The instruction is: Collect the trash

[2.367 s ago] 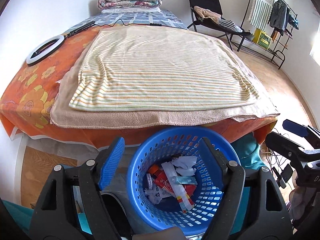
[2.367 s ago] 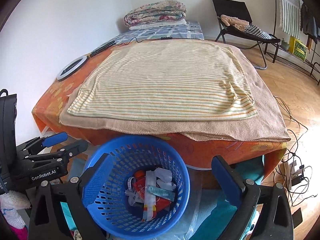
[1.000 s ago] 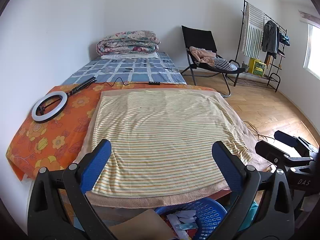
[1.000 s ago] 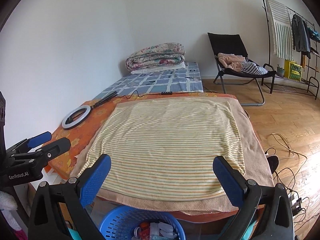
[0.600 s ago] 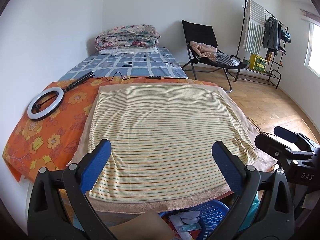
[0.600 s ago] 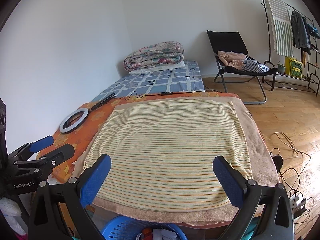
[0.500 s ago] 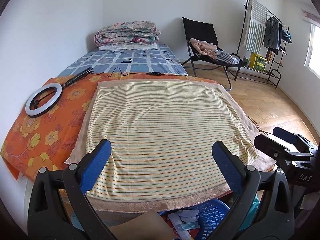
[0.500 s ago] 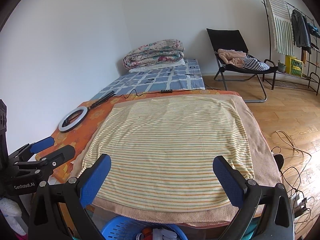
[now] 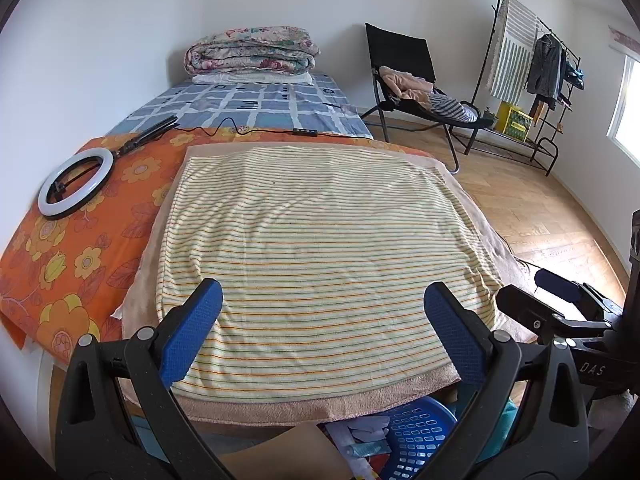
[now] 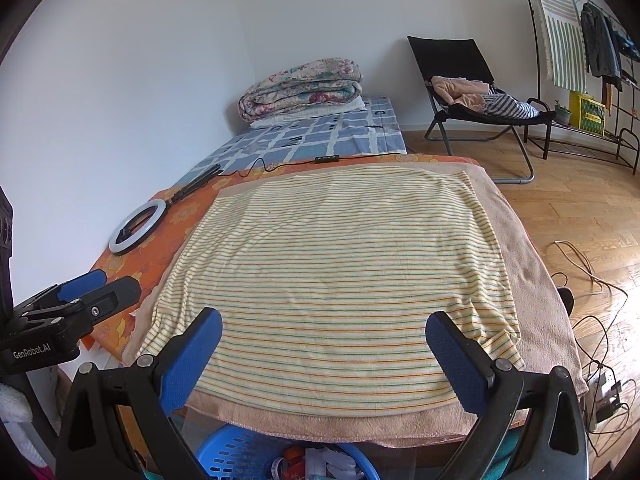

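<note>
1. The bed (image 9: 60,264) is the biggest thing. It fills the space ahead of both sets of jaws, with an orange flower sheet on the near part and a blue checked sheet (image 9: 256,104) at the far end.
2. A striped towel (image 9: 320,248) lies flat on top of a tan blanket (image 10: 536,288) – it spreads out right past the tips of both grippers.
3. A folded quilt (image 9: 252,50) sits at the far end of the bed, far ahead of the jaws.
4. A black chair (image 10: 476,92) with clothes on it stands on the wood floor, far ahead and to the right of the jaws. A clothes rack (image 9: 532,64) is farther right.
5. The blue basket (image 10: 236,456) sits low, under the near edge of the bed, just below the jaws of both grippers. Only its top part shows.
6. The left gripper (image 9: 324,328) is wide open and holds nothing. Its blue pads (image 9: 192,332) hang in the air above the towel's near edge.
7. The right gripper (image 10: 324,356) is also wide open and empty – it sits just to the right of the left one.
8. A white ring light (image 9: 76,188) lies on the orange sheet, ahead and to the left of the jaws.
9. The trash (image 10: 320,464) – bits of paper and wrappers – is inside the blue basket, down below the jaws.
</note>
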